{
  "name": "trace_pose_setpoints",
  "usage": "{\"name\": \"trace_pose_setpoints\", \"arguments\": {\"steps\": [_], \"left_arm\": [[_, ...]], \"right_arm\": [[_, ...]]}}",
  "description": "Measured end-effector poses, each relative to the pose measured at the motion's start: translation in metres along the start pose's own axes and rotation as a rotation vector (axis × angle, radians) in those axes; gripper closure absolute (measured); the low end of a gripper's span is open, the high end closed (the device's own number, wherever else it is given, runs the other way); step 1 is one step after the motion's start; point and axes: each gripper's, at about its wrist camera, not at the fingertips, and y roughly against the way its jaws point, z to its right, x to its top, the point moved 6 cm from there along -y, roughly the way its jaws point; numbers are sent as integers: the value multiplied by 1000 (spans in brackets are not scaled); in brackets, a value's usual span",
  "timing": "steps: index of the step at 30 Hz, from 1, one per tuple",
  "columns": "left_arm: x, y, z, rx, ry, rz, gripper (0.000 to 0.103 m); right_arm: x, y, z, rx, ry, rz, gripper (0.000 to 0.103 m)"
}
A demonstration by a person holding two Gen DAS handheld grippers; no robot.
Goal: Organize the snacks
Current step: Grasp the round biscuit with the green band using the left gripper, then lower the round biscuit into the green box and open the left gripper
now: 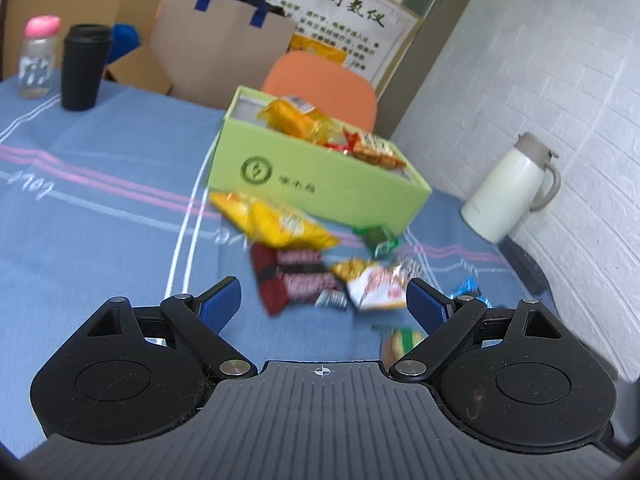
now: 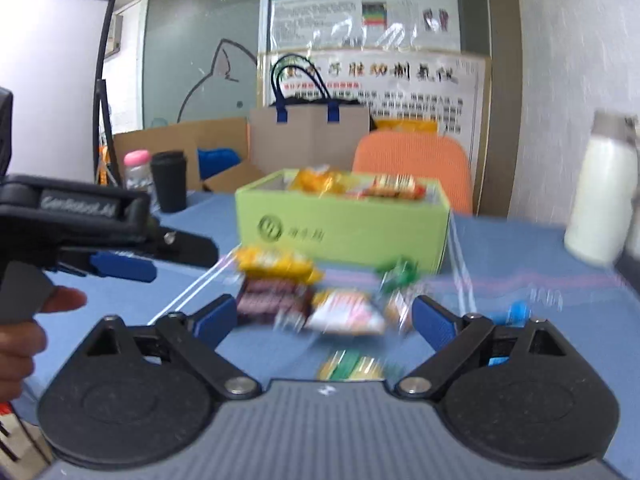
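Both the left gripper [image 1: 322, 300] and right gripper [image 2: 324, 318] are hanging wide open and empty, a few packets are already lying in the green box [image 1: 320, 184], and a heap of snacks [image 1: 304, 264] is waiting on the desk [image 1: 100, 200] at the box's 6 o'clock.

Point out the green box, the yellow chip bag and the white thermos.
green box [image 1: 304, 184], left wrist view, front wall.
yellow chip bag [image 1: 276, 224], left wrist view, middle of bag.
white thermos [image 1: 508, 188], left wrist view, body.
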Motion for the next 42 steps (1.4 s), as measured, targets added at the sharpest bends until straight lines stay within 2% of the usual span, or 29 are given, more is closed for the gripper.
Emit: {"name": "trace_pose_setpoints", "arguments": {"steps": [2, 6, 10, 13, 19, 24, 30, 33, 35, 36, 37, 38, 39, 42], "left_arm": [[-7, 6, -1, 17, -10, 1, 25], [-13, 8, -3, 26, -6, -1, 25], [-19, 1, -2, 19, -4, -32, 25], [-19, -11, 8, -43, -1, -73, 26], [-18, -60, 47, -178, -32, -235, 35], [-19, -93, 65, -227, -104, -331, 35], [-20, -110, 65, -238, -97, -370, 40], [-27, -114, 63, -251, -92, -389, 53], [-32, -118, 62, -260, -85, -403, 67], [-33, -118, 62, -267, -86, -396, 69], [-34, -118, 63, -267, -91, -392, 78], [-36, -118, 63, -261, -93, -395, 90], [-36, -117, 62, -244, -95, -388, 94], [-37, -114, 59, -258, -55, -397, 101]], "right_arm": [[-11, 14, -4, 13, -23, 10, 10], [-21, 24, -9, -28, -18, 4, 10], [-30, 15, -10, -31, 20, -42, 10], [-39, -2, -2, -38, 18, -104, 10], [-46, -26, 15, -12, -64, -167, 10], [-42, -36, 21, -20, -57, -181, 10], [-45, -50, 18, -24, -30, -227, 10], [-47, -50, 18, -49, -26, -222, 12], [-47, -51, 20, -58, -24, -213, 14], [-47, -51, 20, -68, -12, -210, 19], [-47, -50, 19, -79, 4, -202, 36], [-46, -49, 21, -86, -2, -203, 37], [-46, -48, 22, -82, -8, -204, 38], [-47, -41, 25, -79, -22, -205, 38]]}}
